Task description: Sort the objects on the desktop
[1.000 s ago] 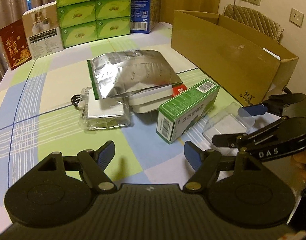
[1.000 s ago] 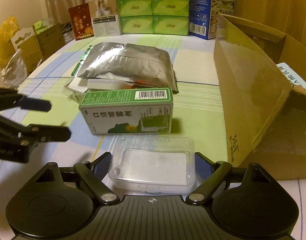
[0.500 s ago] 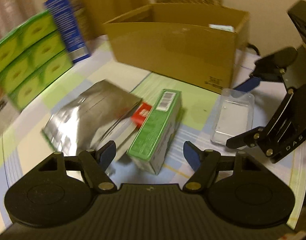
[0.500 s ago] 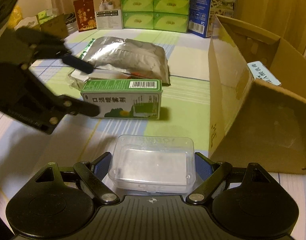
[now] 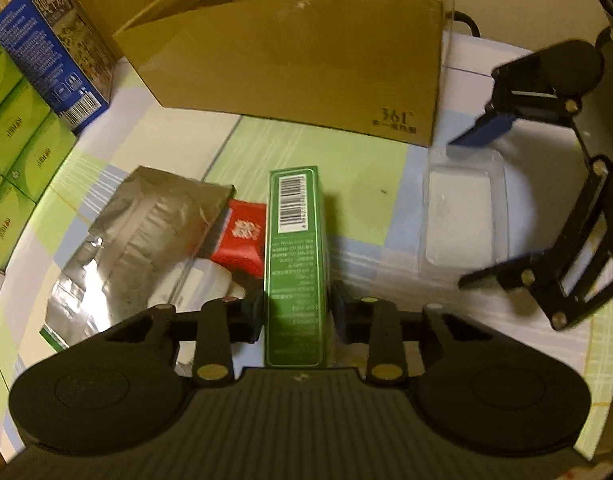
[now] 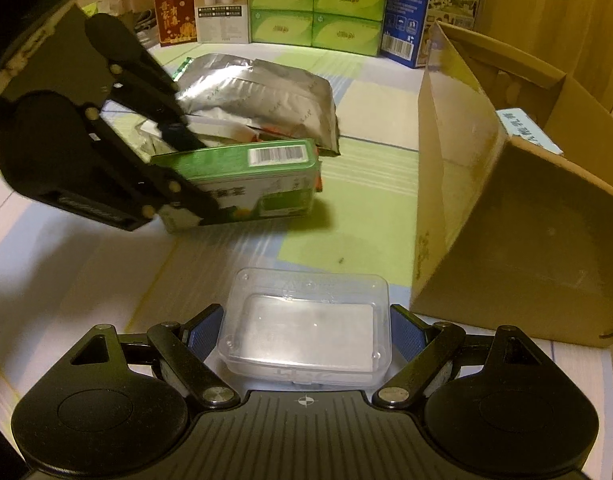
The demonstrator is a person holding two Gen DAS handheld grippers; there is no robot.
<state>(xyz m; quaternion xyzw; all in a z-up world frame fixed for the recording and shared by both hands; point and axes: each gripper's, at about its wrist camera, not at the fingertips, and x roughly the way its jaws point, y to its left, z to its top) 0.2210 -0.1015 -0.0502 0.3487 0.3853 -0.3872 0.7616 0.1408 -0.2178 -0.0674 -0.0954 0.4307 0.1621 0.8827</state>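
1. Since a second ago the left gripper [image 5: 296, 316] has swung from facing the stacked tissue boxes to facing the cardboard box, rolled about its own line, and come down over the green carton [image 5: 296, 248]; its jaws have just been closing, and the pads now press the carton's two long sides at its near end.
2. Left gripper points steeply down at the tabletop, the carton running lengthwise away from it, barcode end farthest.
3. Right gripper [image 6: 304, 334] has barely shifted: tilted downward, jaws wide, blue pads standing just beside the short ends of the clear plastic case [image 6: 304, 332]; whether they press it I cannot tell.
4. Both the case and the carton lie on the checked tablecloth [image 6: 106, 264], the case nearer the right gripper, the carton beyond it to the left.
5. Behind the carton lies a silver foil bag [image 6: 262, 96] over a red packet [image 5: 242, 236].
6. Open cardboard box [image 6: 518, 208] stands at the table's right side; green tissue boxes [image 6: 314, 4] line the far edge.
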